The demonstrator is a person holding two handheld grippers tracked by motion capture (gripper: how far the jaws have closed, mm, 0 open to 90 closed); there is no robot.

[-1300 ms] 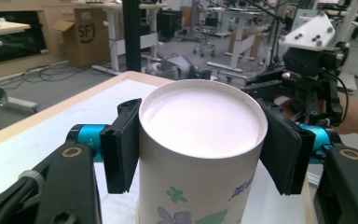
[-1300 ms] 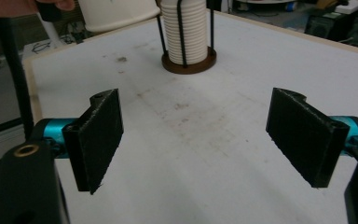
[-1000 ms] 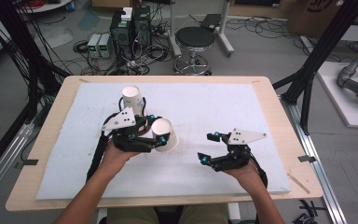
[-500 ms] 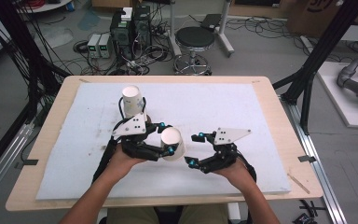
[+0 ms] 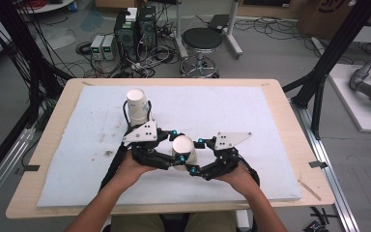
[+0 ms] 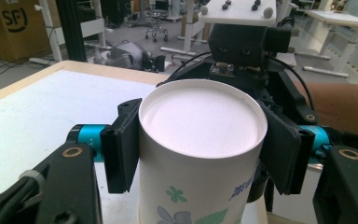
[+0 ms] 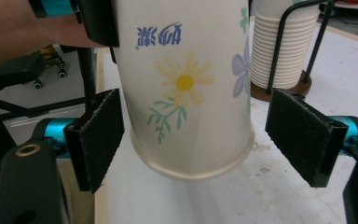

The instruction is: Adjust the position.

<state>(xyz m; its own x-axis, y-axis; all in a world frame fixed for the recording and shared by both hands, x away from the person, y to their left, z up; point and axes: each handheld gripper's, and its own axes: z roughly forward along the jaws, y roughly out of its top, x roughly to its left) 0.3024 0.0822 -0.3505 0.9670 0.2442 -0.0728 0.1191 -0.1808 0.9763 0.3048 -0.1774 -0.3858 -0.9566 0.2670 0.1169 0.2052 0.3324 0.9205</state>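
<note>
A paper cup [image 5: 182, 148] printed with flowers was held upside down above the white foam mat [image 5: 280, 145], between the 2 hand-held grippers, near the front middle of the table [image 5: 48, 145]. It was clamped by the left gripper [image 5: 176, 150]: in the left gripper view the 2 black jaws were seen pressed against opposite sides of the cup [image 6: 200, 149] just below its closed white base, which faced upward. The jaws were drawn in only as far as the cup's width allowed.

The right gripper [image 5: 196, 155] was set close against the cup from the other side. In the right gripper view its 2 padded jaws stood apart on either side of the cup's lower, rimmed end [image 7: 191, 116], with a clear gap left between each pad and the paper wall; nothing was gripped by them. The rolled rim was seen hanging free above the mat.

Behind the left gripper, toward the far left of the mat, a stack of paper cups [image 5: 137, 105] was kept upright in a black wire holder on a round dark base; in the right gripper view the same stack [image 7: 279, 42] was seen beyond the held cup and well apart from it.

Both forearms were brought in from the near edge of the table, with the hands wrapped around the gripper bodies.
</note>
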